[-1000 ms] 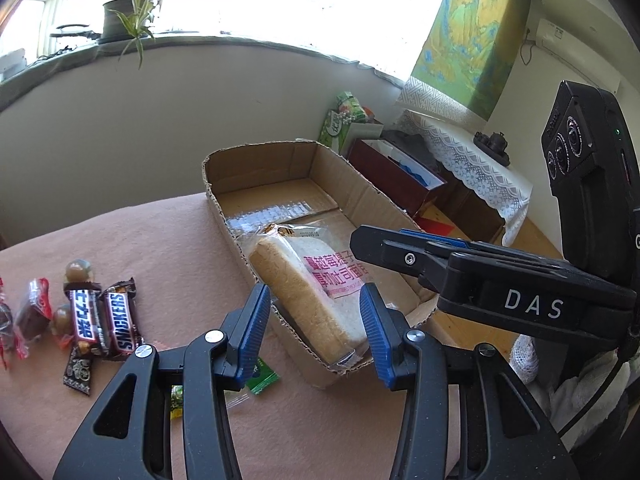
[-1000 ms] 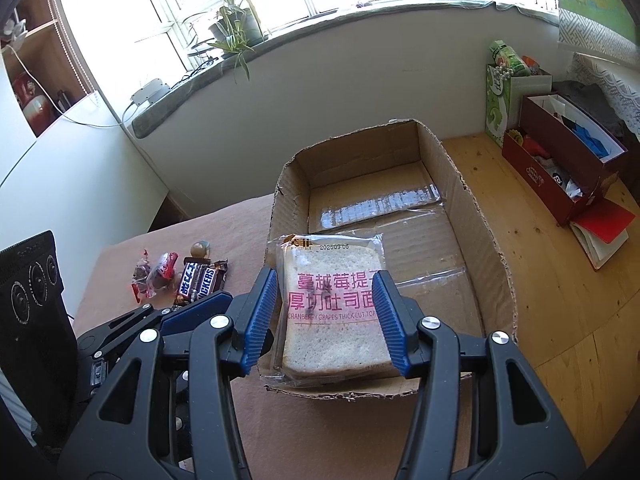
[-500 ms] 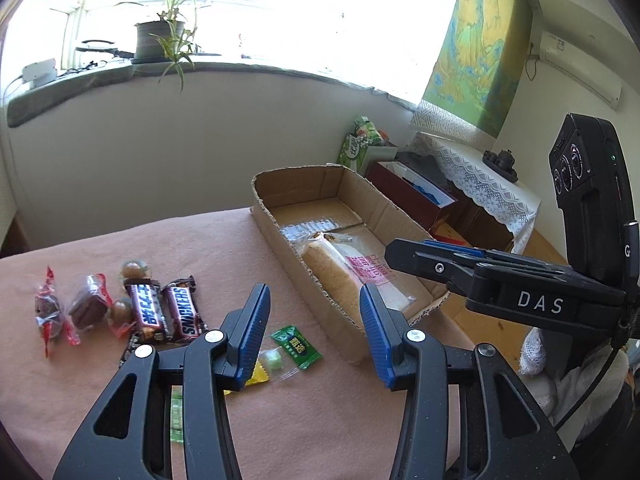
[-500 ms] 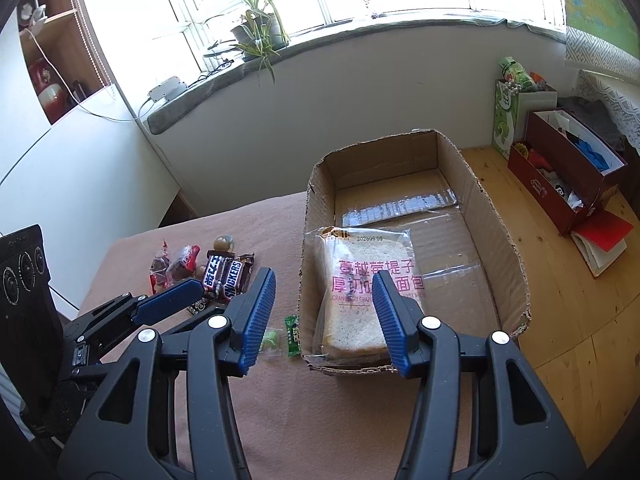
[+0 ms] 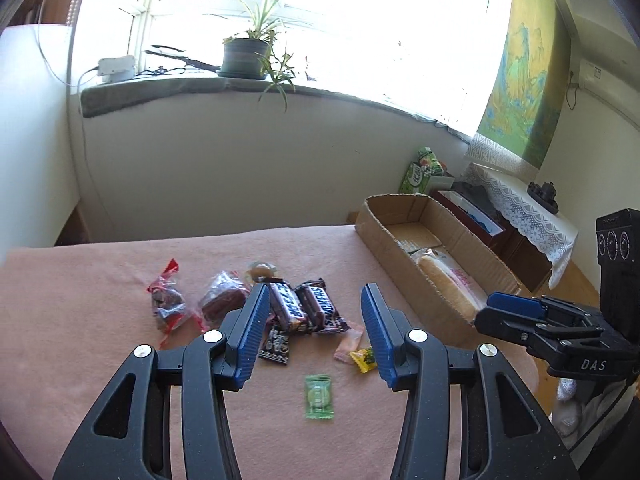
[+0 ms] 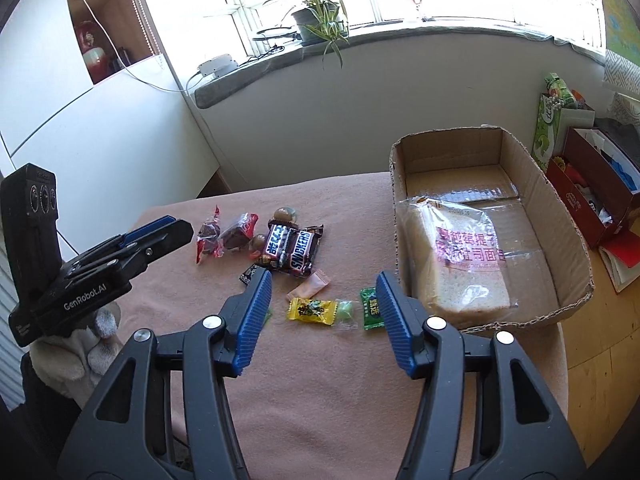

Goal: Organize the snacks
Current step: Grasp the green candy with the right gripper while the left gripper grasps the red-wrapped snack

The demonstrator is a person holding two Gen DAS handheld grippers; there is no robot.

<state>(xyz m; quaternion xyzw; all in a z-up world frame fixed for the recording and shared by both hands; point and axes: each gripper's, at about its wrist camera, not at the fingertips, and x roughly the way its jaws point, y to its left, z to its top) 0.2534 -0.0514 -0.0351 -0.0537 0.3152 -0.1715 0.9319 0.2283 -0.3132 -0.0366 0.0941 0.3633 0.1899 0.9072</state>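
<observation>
A cardboard box (image 6: 560, 216) stands at the table's right end with a bagged loaf of sliced bread (image 6: 464, 264) inside; it also shows in the left wrist view (image 5: 400, 236). Two Snickers bars (image 6: 294, 248) (image 5: 308, 308), red-wrapped sweets (image 5: 168, 304) and small candies lie on the pink cloth. A yellow candy (image 6: 312, 311) and a green packet (image 6: 370, 308) lie between my right gripper's fingers (image 6: 324, 296). A green packet (image 5: 319, 396) lies below my left gripper (image 5: 312, 320). Both grippers are open and empty, above the cloth.
The pink-covered table (image 5: 80, 340) ends near the box on the right. A red box (image 6: 592, 196) and green carton (image 6: 554, 120) sit on the wooden floor beyond. A white wall and windowsill with a plant (image 5: 244, 56) run behind the table.
Both grippers have pulled back and swung left, away from the box and the bread, over the loose snacks. The bread stays in the box.
</observation>
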